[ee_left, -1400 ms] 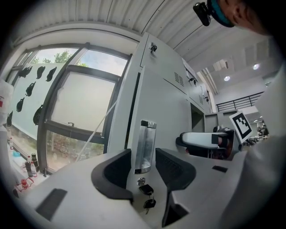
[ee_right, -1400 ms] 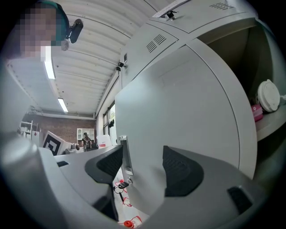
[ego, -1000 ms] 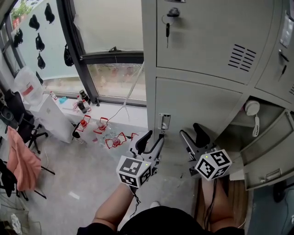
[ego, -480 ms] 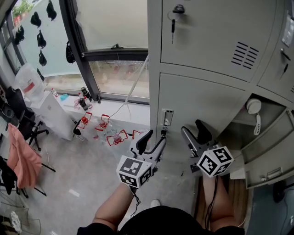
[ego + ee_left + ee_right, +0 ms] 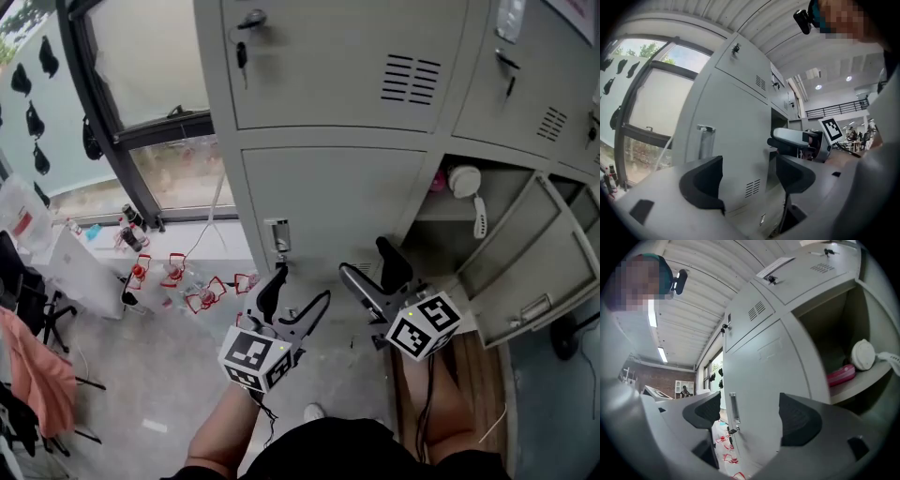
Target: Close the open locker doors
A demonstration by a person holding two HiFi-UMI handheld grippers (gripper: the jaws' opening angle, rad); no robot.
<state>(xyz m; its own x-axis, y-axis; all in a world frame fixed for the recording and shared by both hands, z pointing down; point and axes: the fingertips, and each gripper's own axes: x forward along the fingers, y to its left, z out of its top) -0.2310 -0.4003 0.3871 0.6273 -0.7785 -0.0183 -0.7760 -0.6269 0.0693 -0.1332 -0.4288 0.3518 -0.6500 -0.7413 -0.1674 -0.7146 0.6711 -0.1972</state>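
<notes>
Both claws had opened wider than a moment before, and the lockers had slid to the left in the head view, so more of the open door showed on the right. Nearest of all, the person's bare arm [image 5: 220,436] reached forward to the left claw [image 5: 296,294], which had a marker cube [image 5: 251,359] at its near end. Its jaws were still opening wide, with nothing between them; only the gray locker front showed past them. Just to the right was the right claw [image 5: 373,272] with its own cube [image 5: 424,325]. Its jaws were opening wide too, and they held nothing. Neither claw touched the lockers. On the gray floor [image 5: 141,375] to the left lay some small red things [image 5: 178,272], and a pink cloth [image 5: 42,370] hung at the far left edge. Past the claws stood a shut locker door [image 5: 347,202] with a metal latch [image 5: 277,234] on its left side. To the right of it, the open locker door [image 5: 525,272] stuck out toward the near side, well apart from the right claw. Inside that open locker [image 5: 511,202], on a shelf [image 5: 862,383], sat a round white thing [image 5: 463,180] and a pink thing [image 5: 841,375]. Farther up was another shut door [image 5: 319,66] with a key [image 5: 242,52] hanging in its lock. Farthest to the left was a big window [image 5: 150,56] with a dark frame.
</notes>
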